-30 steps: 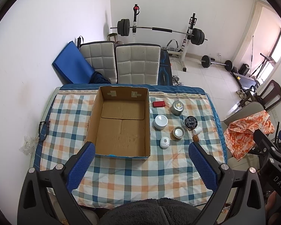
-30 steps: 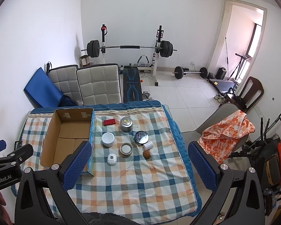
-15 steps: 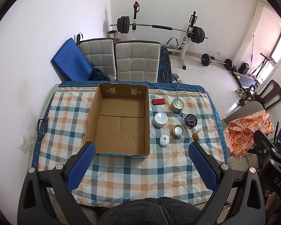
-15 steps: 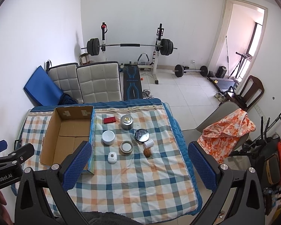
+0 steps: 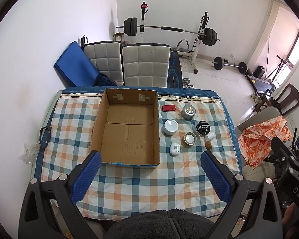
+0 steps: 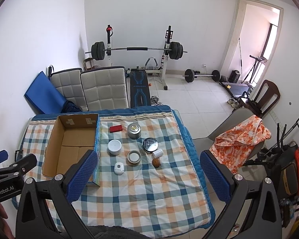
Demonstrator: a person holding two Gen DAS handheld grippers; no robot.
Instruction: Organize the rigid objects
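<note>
You have an open cardboard box (image 5: pixel 127 127) lying flat on the checked cloth, empty, its flaps taped at the far wall. Every other piece sits to the right of that box. Closest to its far right corner lies a flat red case (image 5: pixel 168 108), with a lidded silver tin (image 5: pixel 188 111) further right. Beside the box's right wall stands a round white jar (image 5: pixel 170 127); right of that, a shallow metal tin (image 5: pixel 189 138) and a black round lid with white lines (image 5: pixel 203 127). Nearer you rest a small white device (image 5: pixel 174 149), a white cap on its side (image 5: pixel 209 137) and a brown walnut-like ball (image 5: pixel 208 145).
</note>
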